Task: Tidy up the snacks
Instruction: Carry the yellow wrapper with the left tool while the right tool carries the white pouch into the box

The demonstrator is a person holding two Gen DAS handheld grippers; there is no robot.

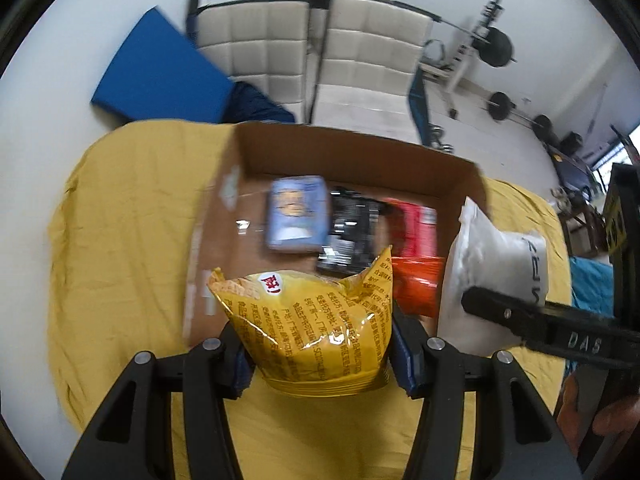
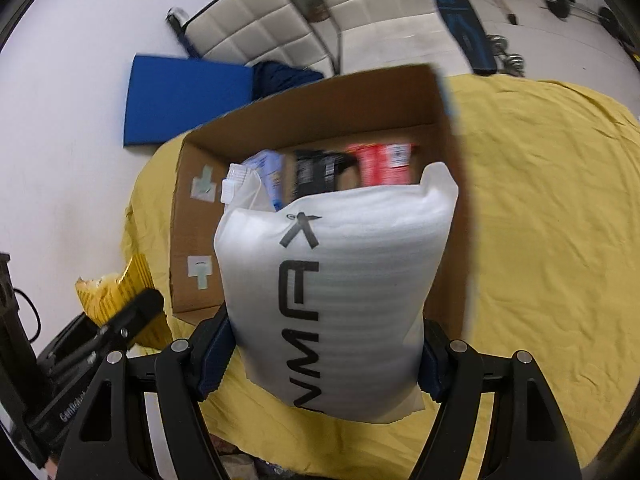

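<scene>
My left gripper (image 1: 320, 360) is shut on a yellow snack bag (image 1: 316, 328), held upright above the near edge of an open cardboard box (image 1: 352, 152). My right gripper (image 2: 324, 364) is shut on a white foam pouch with black lettering (image 2: 340, 300), raised over the same cardboard box (image 2: 312, 100). Inside the box lie a light blue packet (image 1: 298, 214), a black packet (image 1: 352, 232) and a red packet (image 1: 416, 232). The white pouch (image 1: 492, 264) and a right gripper finger (image 1: 520, 316) show at the right of the left wrist view; the yellow bag (image 2: 112, 300) shows at the left of the right wrist view.
The box sits on a round white table covered by a yellow cloth (image 1: 132, 240). A blue pad (image 1: 160, 68) lies at the table's far side. Two cream chairs (image 1: 312, 52) stand behind, with weight equipment (image 1: 496, 48) on the floor beyond.
</scene>
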